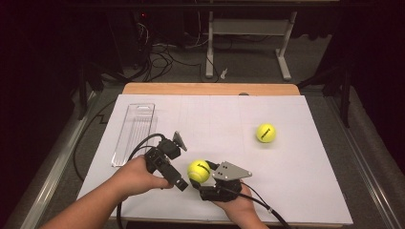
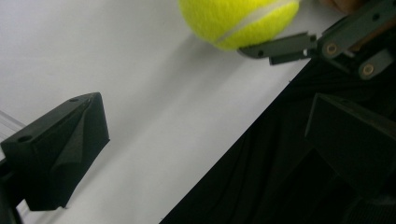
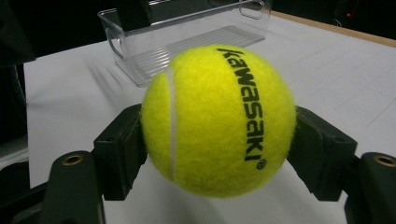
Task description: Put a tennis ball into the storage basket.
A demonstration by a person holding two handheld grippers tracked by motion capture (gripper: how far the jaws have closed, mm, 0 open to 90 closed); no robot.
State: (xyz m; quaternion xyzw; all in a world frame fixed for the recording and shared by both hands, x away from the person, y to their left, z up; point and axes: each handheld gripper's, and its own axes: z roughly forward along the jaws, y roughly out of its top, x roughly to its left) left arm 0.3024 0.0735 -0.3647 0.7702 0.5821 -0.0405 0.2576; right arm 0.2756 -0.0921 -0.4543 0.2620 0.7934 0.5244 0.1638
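**Spotter:** Your right tool [image 1: 202, 180] has its jaws clamped on the near tennis ball [image 1: 198, 171], one pad on each side of it, as the right gripper view shows. The ball [image 3: 218, 120] sits squarely between the pads, the printed name facing the camera, and it looks lifted just clear of the worktop [image 1: 305, 157], near the front edge.

**Operator:** And the left one?

**Spotter:** Your left tool [image 1: 183, 183] is just beside the ball, on its left, with its jaws standing wide apart and nothing between them. In the left gripper view the ball [image 2: 238, 21] lies ahead and above its jaws, gripped by the other tool's finger [image 2: 280, 46].

**Operator:** So which way does the ball have to go?

**Spotter:** I judge the clear bin [image 1: 135, 133] to be the target. From your right tool it lies to the left and farther back, its long axis running away from you. Your left hand [image 1: 138, 174] is the nearer one to it, but the ball is in your right.

**Operator:** Anything in the path?

**Spotter:** Your own left tool and forearm sit between the ball and the bin, so you would carry over them or pull the left hand aside first. The second ball [image 1: 266, 133] rests well off to the right, out of the way.
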